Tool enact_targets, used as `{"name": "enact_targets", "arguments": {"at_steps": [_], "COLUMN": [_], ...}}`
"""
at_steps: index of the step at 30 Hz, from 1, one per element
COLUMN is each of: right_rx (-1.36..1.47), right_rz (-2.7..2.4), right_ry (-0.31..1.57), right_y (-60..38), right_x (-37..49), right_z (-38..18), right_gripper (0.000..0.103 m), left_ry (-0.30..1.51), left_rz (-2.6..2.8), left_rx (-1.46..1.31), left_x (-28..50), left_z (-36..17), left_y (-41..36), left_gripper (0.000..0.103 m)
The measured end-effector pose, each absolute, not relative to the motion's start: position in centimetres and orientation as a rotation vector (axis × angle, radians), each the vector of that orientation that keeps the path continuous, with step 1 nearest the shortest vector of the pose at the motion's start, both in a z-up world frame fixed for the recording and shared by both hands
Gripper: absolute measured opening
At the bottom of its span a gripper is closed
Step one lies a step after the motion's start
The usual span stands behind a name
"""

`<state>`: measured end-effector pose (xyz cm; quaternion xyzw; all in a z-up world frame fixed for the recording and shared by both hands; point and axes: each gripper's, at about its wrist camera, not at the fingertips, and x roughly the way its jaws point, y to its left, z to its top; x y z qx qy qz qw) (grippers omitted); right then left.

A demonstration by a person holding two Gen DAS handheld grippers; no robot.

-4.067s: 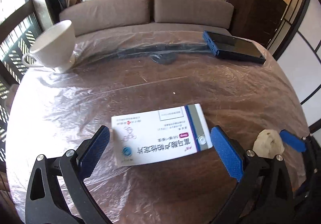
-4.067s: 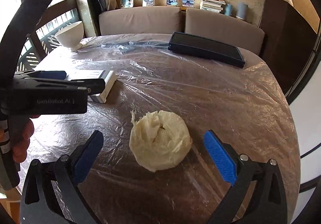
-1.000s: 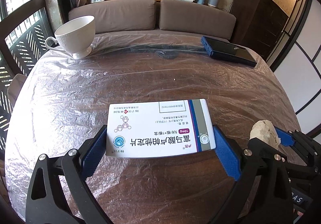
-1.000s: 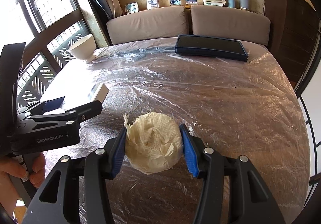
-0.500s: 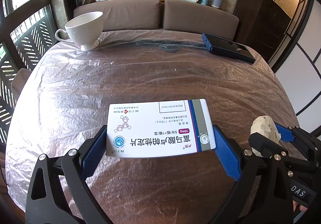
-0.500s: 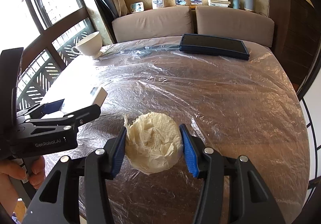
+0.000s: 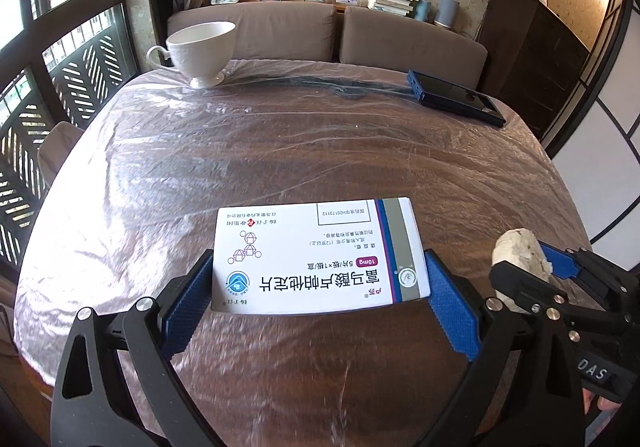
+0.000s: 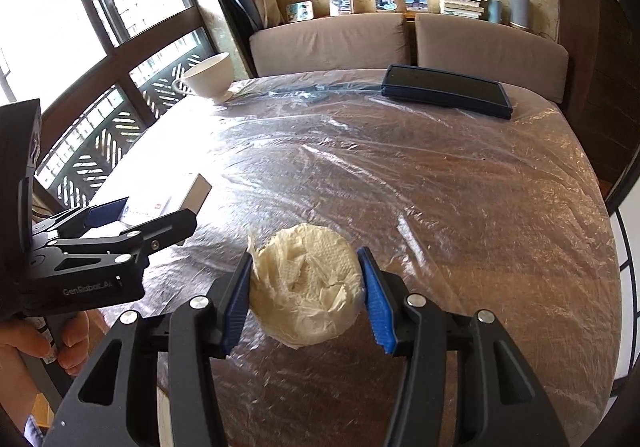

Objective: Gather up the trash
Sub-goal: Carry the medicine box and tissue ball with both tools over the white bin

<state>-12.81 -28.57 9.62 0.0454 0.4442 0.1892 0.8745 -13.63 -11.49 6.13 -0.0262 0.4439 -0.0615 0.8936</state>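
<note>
While your left gripper [image 7: 320,301] clamps the medicine box [image 7: 318,255] edgewise and your right gripper [image 8: 306,297] pinches the crumpled tissue [image 8: 306,289], jerky carrying could slip either onto the table [image 8: 480,187].

A white medicine box [image 7: 318,257] is printed with black characters, a grey band and a blue-and-purple stripe. A cream crumpled tissue [image 8: 306,289] shows an embossed dotted texture. Blue ribbed pads [image 8: 378,303] are set on black gripper frames. A brown table [image 7: 280,151] is covered in clear wrinkled film; a white cup [image 7: 198,53] and a dark blue case [image 7: 454,103] are seen on it.
</note>
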Motion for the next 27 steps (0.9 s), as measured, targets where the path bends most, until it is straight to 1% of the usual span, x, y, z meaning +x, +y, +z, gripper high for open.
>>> {"name": "enact_targets", "arguments": {"at_steps": [12, 22, 27], "right_rx": [0.109, 0.12, 0.124], "right_rz": [0.422, 0.345, 0.298], "right_ry": [0.935, 0.928, 0.944], "right_y": [-27.1, -25.6, -24.2], "right_x": [-17.4, -23.6, -27.2], "right_z": [10.4, 11.1, 10.5], "right_gripper": [0.05, 0.05, 0.05], "left_ry": [0.895, 0.908, 0.924], "left_rz": [-0.172, -0.279, -0.331], "left_rx": [0.008, 0.03, 0.061], "left_x": [-19.0, -24.5, -27.6], "left_z": [7.2, 6.6, 5.7], "left_y": [-10.9, -9.6, -9.1], "left_gripper": [0.098, 0.098, 0.098]}}
